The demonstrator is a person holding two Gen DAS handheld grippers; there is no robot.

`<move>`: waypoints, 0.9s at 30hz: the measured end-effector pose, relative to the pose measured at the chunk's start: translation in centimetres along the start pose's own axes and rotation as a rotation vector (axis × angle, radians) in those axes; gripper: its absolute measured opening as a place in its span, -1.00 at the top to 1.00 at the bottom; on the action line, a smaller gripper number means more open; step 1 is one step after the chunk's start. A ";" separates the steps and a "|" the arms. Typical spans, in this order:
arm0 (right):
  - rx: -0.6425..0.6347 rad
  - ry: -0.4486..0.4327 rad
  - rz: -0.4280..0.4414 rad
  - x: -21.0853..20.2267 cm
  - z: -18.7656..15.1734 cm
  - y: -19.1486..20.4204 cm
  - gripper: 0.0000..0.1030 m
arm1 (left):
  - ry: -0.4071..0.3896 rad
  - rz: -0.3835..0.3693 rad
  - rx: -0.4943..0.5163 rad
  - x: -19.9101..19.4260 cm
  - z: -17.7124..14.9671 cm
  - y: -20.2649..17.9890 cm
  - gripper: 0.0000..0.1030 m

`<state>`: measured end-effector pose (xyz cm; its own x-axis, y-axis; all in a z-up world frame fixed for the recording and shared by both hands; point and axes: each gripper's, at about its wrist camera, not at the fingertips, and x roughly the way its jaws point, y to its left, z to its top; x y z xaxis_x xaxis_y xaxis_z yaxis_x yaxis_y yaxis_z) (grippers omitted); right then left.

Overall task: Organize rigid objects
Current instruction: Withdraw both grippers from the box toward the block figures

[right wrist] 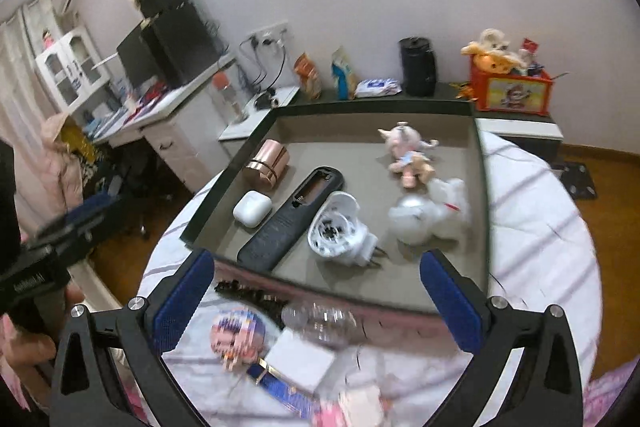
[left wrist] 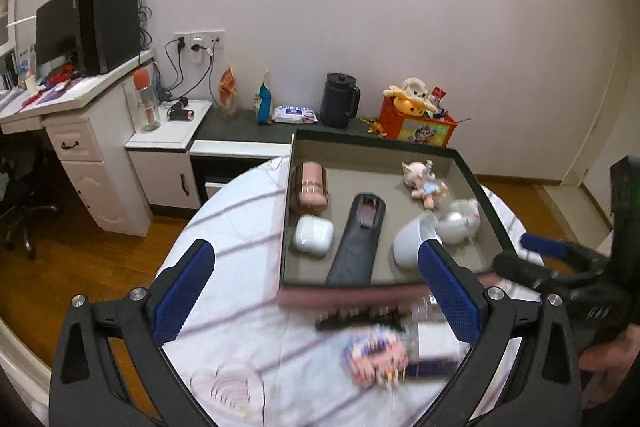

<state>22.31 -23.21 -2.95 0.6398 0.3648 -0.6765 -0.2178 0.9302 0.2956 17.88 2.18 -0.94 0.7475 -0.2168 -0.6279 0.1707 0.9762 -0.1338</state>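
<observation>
A dark tray [left wrist: 468, 171] [right wrist: 482, 187] on the round table holds a pink case [left wrist: 310, 187] [right wrist: 267, 163], a white earbud case [left wrist: 313, 235] [right wrist: 252, 207], a black remote [left wrist: 356, 239] [right wrist: 294, 217], a white plug adapter [left wrist: 412, 241] [right wrist: 340, 231], a doll [left wrist: 424, 181] [right wrist: 408, 151] and a white plush [left wrist: 460, 221] [right wrist: 432, 213]. In front of the tray lie a black comb [left wrist: 360, 317] [right wrist: 252, 295], a pink patterned item [left wrist: 376, 355] [right wrist: 238, 333] and a white card [right wrist: 300, 357], blurred. My left gripper [left wrist: 316, 291] and right gripper [right wrist: 316, 303] are open and empty above these.
The table has a white striped cloth [left wrist: 240, 267] [right wrist: 540, 247]. Behind stand a low cabinet [left wrist: 240, 135] with a black jug [left wrist: 339, 101] [right wrist: 418, 71], snack bags and a red toy box [left wrist: 416, 125] [right wrist: 510, 91]. A desk [left wrist: 68, 99] with a monitor is at left.
</observation>
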 end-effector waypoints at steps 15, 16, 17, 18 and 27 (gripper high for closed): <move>0.053 0.044 -0.077 -5.9 -9.0 -0.2 -1.00 | 0.085 -0.017 0.012 -4.3 -8.6 -3.2 -0.99; 0.057 0.049 -0.074 -6.0 -9.4 -0.4 -1.00 | 0.090 -0.014 0.015 -4.5 -9.1 -3.3 -0.99; 0.062 0.053 -0.072 -6.1 -9.9 -0.5 -1.00 | 0.095 -0.011 0.018 -4.7 -9.5 -3.4 -0.99; 0.067 0.054 -0.073 -6.3 -10.2 -0.6 -1.00 | 0.099 -0.007 0.020 -4.9 -9.8 -3.5 -0.99; 0.070 0.065 -0.081 -7.1 -11.9 -0.7 -1.00 | 0.132 0.017 -0.015 -5.5 -11.8 -2.1 -0.99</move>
<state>9.14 -25.95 -6.34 0.6039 0.2928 -0.7413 -0.1143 0.9523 0.2831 5.81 1.36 -6.27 0.6592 -0.1984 -0.7253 0.1484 0.9799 -0.1332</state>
